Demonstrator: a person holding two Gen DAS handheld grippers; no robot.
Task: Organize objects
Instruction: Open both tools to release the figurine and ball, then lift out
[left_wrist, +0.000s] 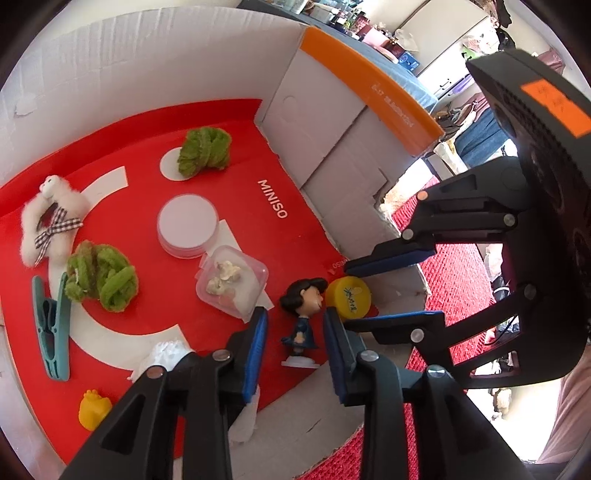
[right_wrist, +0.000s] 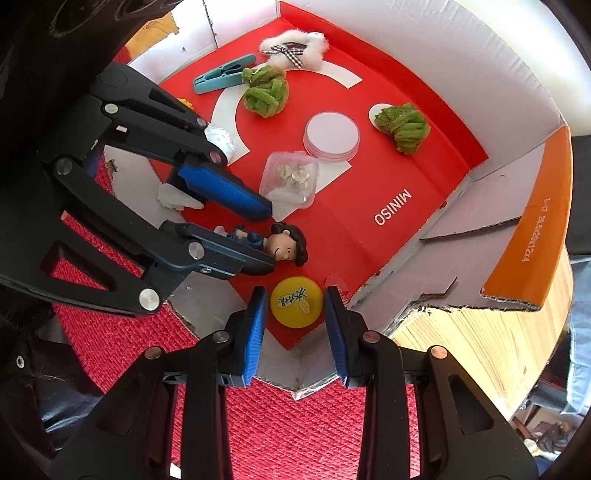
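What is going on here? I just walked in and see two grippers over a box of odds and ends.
A person is sorting small items on a red sheet inside a cardboard box. The left gripper is open around a small dark-haired figurine, not yet closed on it. The right gripper is open around a yellow cap. Green fuzzy bundles and a teal clip lie untouched nearby.

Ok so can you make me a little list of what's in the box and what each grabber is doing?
left tool: open, one finger on each side of the doll figurine
right tool: open, around the yellow cap
doll figurine: next to the yellow cap
other things: two green fuzzy bundles, white plush toy, teal clip, clear plastic container, round white lid, small yellow toy
floor of box: red MINISO sheet
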